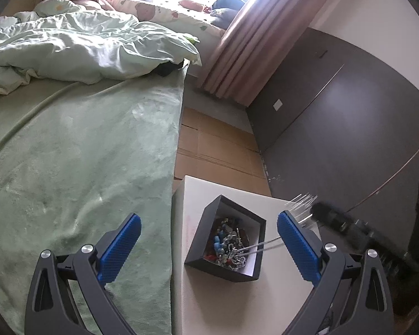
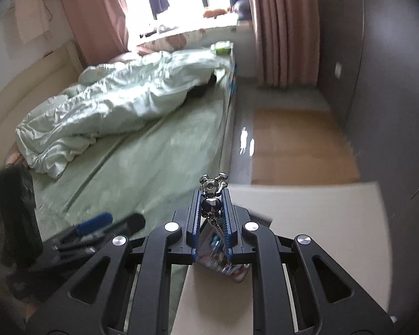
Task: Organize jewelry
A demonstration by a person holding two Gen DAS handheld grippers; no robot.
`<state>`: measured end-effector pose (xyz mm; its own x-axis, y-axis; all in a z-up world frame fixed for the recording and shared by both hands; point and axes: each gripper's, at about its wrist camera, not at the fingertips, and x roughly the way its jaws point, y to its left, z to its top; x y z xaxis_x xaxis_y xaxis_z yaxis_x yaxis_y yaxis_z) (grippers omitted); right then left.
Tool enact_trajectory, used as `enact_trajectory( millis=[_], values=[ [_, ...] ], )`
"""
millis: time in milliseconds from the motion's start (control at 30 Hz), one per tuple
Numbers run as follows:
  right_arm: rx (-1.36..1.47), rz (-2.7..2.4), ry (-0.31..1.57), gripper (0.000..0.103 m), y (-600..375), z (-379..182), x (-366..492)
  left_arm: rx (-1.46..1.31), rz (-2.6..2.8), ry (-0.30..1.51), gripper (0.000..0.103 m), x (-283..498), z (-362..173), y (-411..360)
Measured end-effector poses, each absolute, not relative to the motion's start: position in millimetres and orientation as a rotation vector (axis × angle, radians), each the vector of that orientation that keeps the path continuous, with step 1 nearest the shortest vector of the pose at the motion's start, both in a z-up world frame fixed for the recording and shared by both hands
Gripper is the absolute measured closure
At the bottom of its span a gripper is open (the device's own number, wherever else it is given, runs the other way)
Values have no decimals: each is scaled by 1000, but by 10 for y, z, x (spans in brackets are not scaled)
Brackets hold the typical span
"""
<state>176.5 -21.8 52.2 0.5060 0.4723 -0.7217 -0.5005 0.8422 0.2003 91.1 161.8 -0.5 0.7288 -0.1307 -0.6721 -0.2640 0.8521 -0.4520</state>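
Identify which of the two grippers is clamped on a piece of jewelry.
The right gripper: its blue pads pinch a silver figurine charm. The left gripper stands wide open, empty.

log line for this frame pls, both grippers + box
left hand-held gripper: open, empty | right hand-held gripper: shut on silver charm, chain hanging | black box: on white table, holds jewelry
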Motion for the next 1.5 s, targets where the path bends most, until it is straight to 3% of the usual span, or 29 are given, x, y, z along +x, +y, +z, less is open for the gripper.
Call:
enact_trajectory(
  millis=[67,133,200,233,800,1200,1500],
  values=[
    [-37,593,886,76,-207,421,1774,-561,80,760,8,917,-16,1613],
    [-39,587,872,45,-262,388,1748,-556,85,763,8,928,-18,1597],
    [-17,575,856,29,-393,389,1745,-550,83,766,8,949,-18,1562],
    [-1,577,856,27,-450,384,1747,-547,80,766,8,958,-14,1539],
    [125,494,826,5,-1681,359,1589,-442,83,692,8,770,297,1075],
    [167,496,778,5,-2299,375,1330,-384,91,627,8,379,416,617],
    [224,566,784,5,-2416,8,1135,-312,71,583,8,151,132,505]
  ],
)
